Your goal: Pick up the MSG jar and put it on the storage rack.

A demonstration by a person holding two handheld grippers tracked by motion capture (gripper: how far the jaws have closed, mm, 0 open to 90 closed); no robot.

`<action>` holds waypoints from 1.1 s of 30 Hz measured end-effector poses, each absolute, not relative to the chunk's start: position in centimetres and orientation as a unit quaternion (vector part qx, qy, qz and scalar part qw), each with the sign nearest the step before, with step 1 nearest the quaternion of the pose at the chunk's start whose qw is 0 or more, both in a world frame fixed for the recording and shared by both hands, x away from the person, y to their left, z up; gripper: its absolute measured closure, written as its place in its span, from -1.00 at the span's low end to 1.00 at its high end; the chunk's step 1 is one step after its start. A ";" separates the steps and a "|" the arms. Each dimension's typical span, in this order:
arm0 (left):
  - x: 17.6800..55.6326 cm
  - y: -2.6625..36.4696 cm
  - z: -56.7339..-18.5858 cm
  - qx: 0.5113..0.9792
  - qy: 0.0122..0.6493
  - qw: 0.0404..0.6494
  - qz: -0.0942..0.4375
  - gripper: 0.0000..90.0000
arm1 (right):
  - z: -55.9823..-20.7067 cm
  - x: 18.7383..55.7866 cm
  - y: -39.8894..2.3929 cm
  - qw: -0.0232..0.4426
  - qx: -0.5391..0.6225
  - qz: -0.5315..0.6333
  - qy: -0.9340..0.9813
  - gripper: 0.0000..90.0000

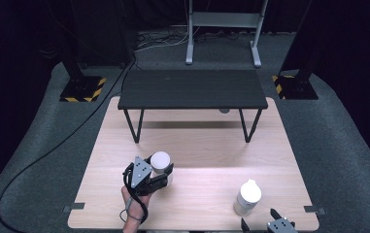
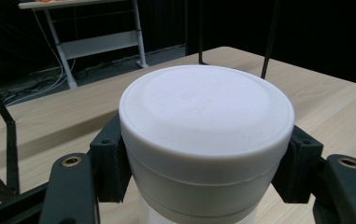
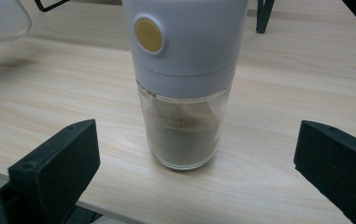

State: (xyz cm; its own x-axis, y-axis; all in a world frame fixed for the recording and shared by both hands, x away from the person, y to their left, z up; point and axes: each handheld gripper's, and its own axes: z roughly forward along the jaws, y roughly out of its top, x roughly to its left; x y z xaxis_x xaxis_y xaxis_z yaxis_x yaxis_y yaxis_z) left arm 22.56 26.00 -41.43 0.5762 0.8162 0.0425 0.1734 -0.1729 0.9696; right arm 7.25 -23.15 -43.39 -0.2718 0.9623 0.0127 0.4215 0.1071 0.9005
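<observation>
Matte white plastic, round and flat-topped: the jar [image 2: 206, 140] sits pinched between the black jaws of the left gripper [image 1: 159, 175], over the pale wood-grain table [image 1: 207, 145]. The right gripper [image 3: 196, 172] has its blocky jaws spread wide, apart from the grinder [image 3: 185, 84], a clear glass cylinder of brown powder under a smooth white cap with a yellow button, standing near the table's front edge.

high: overhead, forward-down | tool views: close, level | shared: wooden table [image 1: 207, 145]
</observation>
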 end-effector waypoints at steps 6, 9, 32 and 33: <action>22.9 26.4 -41.1 0.703 0.355 0.537 0.303 -0.24 | -43.4 7.2 -23.2 0.317 0.513 0.428 0.673 -1.00; 23.2 26.5 -40.9 0.703 0.357 0.535 0.305 -0.24 | -43.3 7.2 -23.2 0.317 0.514 0.427 0.673 -1.00; 25.1 27.9 -40.1 0.694 0.378 0.529 0.308 -0.24 | -43.3 7.2 -23.2 0.318 0.513 0.424 0.676 -1.00; 25.1 27.9 -40.1 0.695 0.378 0.529 0.308 -0.24 | -43.3 7.2 -23.2 0.317 0.513 0.424 0.676 -1.00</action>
